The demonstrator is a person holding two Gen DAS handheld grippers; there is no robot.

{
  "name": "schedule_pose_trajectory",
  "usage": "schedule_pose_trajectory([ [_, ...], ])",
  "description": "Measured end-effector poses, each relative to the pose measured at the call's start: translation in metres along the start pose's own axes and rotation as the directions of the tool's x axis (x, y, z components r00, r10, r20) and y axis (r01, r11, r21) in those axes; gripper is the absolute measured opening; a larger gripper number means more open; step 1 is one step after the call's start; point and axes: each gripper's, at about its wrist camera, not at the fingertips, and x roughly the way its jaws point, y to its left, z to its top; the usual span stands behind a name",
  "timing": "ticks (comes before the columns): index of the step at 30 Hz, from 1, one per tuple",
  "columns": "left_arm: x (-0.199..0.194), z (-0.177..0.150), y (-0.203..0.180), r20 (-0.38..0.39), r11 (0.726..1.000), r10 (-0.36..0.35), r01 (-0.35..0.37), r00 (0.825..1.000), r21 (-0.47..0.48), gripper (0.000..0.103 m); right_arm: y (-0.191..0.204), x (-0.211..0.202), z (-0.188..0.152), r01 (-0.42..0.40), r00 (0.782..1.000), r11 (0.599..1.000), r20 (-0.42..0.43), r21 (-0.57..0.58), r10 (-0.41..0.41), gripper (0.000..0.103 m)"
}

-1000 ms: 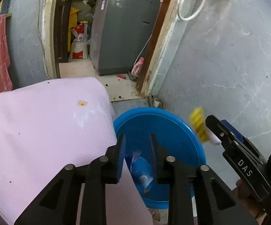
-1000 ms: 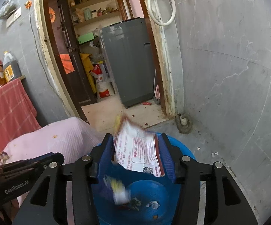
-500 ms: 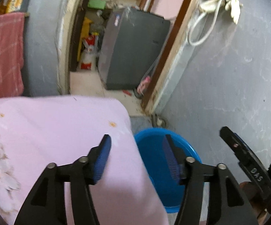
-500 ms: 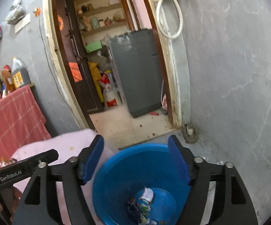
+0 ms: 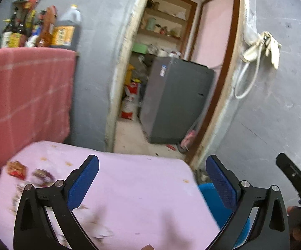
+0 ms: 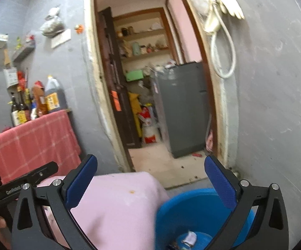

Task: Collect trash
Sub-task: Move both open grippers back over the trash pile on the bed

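Both grippers lifted; pink cloth (image 5: 133, 187) partly hides blue basin (image 6: 194, 212).

Your left-wrist view smears the wrappers (image 5: 17, 169) at nine o'clock on the pink cloth (image 5: 129, 187); you cannot read what they are. The blue basin (image 5: 207, 189) shows only a sliver at four o'clock, hidden behind cloth and finger. In your right-wrist view the basin's (image 6: 192, 198) bottom is cut off at six o'clock, and the scraps (image 6: 190, 237) inside are blurred. The bottle labels (image 6: 52, 102) at nine o'clock are too small to read.
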Motion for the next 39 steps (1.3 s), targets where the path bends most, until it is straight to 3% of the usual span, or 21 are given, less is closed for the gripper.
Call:
schedule_pose_trajectory([
  [7,-0.039,-0.005,0.036,0.092,0.995,0.093,-0.095,0.991,0.017,0.101,0.044,-0.004,0.000,-0.096,0.994,0.995,0.054,-0.038,0.098,0.103],
  [15,-0.081,-0.024,0.082,0.126,0.976,0.211,-0.216,0.969,0.025,0.101,0.085,0.005,-0.013,-0.184,0.982,0.982,0.023,-0.053,0.185,0.103],
  [20,-0.097,-0.048,0.110,0.097,0.958,0.286,-0.287,0.953,0.003,0.101,0.103,0.013,-0.026,-0.224,0.974,0.973,-0.021,-0.051,0.224,0.103],
  [27,-0.103,-0.070,0.136,0.021,0.946,0.323,-0.323,0.946,0.001,0.101,0.129,0.027,-0.048,-0.275,0.957,0.957,-0.124,-0.090,0.263,0.103],
  [37,-0.093,-0.080,0.164,-0.087,0.939,0.345,-0.345,0.935,0.013,0.100,0.158,0.055,-0.079,-0.338,0.905,0.936,-0.308,-0.098,0.294,0.102],
  [39,-0.092,-0.081,0.166,-0.102,0.944,0.328,-0.329,0.939,0.006,0.098,0.163,0.061,-0.085,-0.350,0.890,0.931,-0.347,-0.102,0.296,0.095],
])
